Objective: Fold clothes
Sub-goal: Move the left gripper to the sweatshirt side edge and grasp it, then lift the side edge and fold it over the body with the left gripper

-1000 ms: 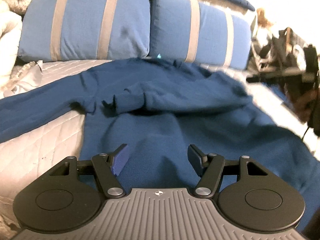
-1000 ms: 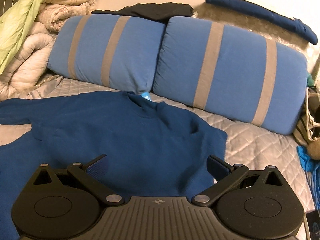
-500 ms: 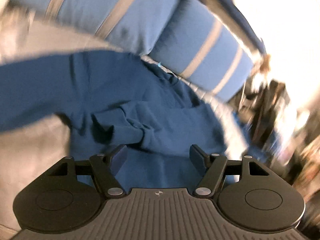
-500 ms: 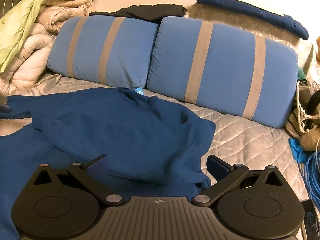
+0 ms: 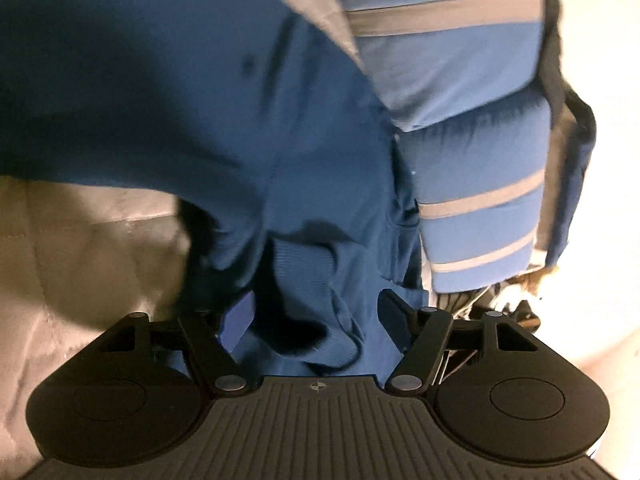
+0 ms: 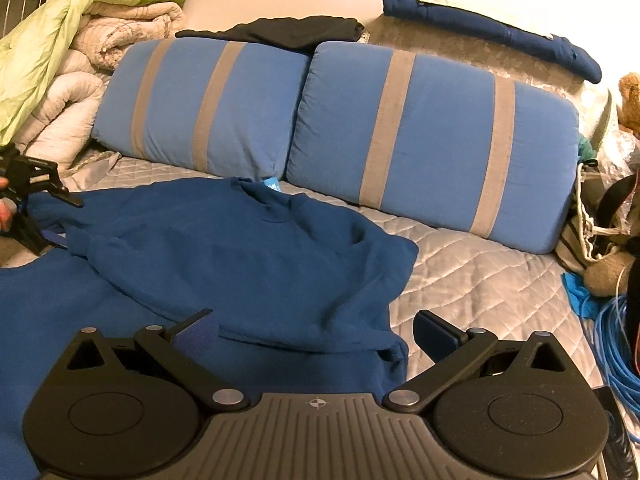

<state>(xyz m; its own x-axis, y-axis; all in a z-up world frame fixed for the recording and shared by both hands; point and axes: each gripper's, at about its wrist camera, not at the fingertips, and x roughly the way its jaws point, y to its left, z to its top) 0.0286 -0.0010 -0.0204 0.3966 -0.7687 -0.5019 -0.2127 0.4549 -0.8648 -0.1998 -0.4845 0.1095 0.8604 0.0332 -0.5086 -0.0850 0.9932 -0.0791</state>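
Note:
A dark blue sweater (image 6: pixel 248 264) lies spread on the quilted bed, one sleeve folded across its body. In the left wrist view its ribbed cuff (image 5: pixel 308 268) bunches between the fingers. My left gripper (image 5: pixel 316 312) is open, rolled sideways, with the cuff between its jaws. It shows in the right wrist view (image 6: pixel 36 216) at the far left, at the sweater's sleeve. My right gripper (image 6: pixel 316 330) is open wide just above the sweater's near edge, holding nothing.
Two blue pillows with grey stripes (image 6: pixel 432 136) lean at the back of the bed (image 6: pixel 480 276). Folded quilts (image 6: pixel 80 56) are piled at the left. A bag (image 6: pixel 592 216) and blue cable (image 6: pixel 616 344) lie at the right.
My left gripper has swung left and rolled on its side, closing in on the sleeve cuff. My right gripper has drawn back slightly; the sweater's right side now lies folded over.

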